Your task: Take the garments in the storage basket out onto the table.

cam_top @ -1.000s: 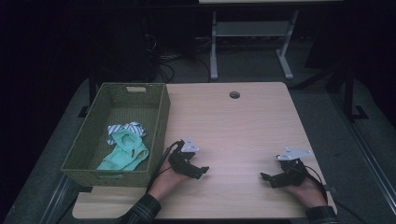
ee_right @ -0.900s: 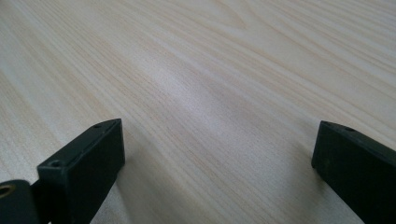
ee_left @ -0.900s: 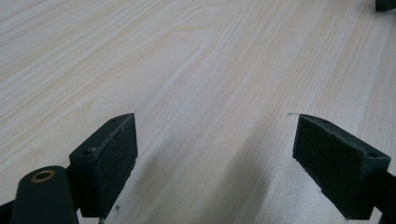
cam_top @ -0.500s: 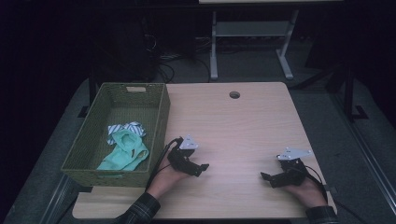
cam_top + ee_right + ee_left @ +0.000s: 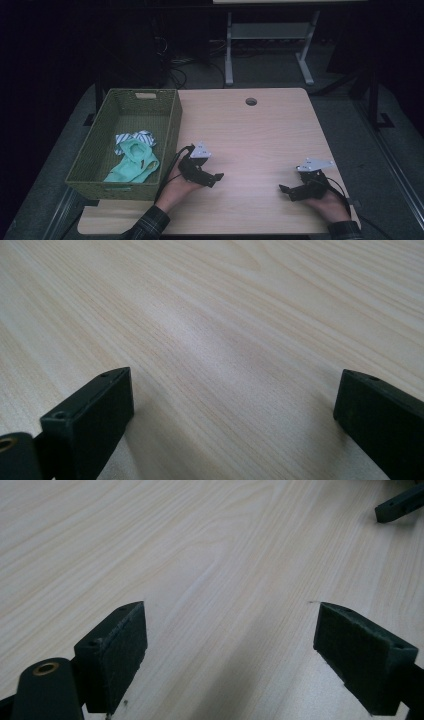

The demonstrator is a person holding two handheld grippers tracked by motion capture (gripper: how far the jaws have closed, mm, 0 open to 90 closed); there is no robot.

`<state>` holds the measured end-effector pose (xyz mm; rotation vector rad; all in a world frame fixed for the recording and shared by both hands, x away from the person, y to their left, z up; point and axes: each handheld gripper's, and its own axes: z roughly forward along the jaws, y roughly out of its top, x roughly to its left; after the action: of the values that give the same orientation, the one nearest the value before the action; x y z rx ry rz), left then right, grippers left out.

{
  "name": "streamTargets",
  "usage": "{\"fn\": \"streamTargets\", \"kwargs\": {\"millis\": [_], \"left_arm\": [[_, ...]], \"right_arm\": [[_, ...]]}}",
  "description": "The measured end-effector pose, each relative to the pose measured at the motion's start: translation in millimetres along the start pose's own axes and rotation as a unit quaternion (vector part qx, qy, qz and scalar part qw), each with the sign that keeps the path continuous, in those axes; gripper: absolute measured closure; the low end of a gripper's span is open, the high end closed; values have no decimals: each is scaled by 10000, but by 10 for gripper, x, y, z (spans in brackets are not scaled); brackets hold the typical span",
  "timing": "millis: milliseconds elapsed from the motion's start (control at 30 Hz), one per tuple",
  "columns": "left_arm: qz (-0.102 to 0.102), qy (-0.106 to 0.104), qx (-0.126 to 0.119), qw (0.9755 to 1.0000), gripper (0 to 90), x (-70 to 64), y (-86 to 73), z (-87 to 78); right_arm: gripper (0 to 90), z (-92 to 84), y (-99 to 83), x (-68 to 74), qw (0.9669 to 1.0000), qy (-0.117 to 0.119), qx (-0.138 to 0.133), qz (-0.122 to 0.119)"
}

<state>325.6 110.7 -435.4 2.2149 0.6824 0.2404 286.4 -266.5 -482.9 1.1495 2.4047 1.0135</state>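
The left gripper [image 5: 212, 176] rests low on the table [image 5: 260, 135] at about 7 o'clock, just beside the basket [image 5: 172, 125] wall, its jaws spread wide with bare wood between them; the left gripper view shows the same gap [image 5: 230, 645] and, at 1 o'clock, a jaw tip of the other tool. The right gripper [image 5: 287, 190] sits at about 5 o'clock, close to the near edge and not far from the right edge, jaws likewise parted and holding nothing [image 5: 230, 410]. The two are well apart, with open tabletop between them and all the way up to the cable hole [image 5: 251, 101] at 12 o'clock. The basket overhangs the left edge at 9 o'clock; inside it, toward its near end, lie a green cloth [image 5: 132, 165] and a striped cloth [image 5: 135, 137], touching
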Motion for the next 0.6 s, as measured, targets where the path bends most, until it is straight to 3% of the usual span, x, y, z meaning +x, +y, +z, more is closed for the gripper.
{"fn": "streamTargets", "kwargs": {"millis": [100, 600], "left_arm": [[-16, 24, -121, 9999, 134, 3, 45, -38], [94, 4, -41, 9999, 133, 5, 125, -95]], "right_arm": [[24, 0, 0, 0, 10000, -1, 1, 1], [24, 0, 0, 0, 10000, -2, 0, -1]]}}
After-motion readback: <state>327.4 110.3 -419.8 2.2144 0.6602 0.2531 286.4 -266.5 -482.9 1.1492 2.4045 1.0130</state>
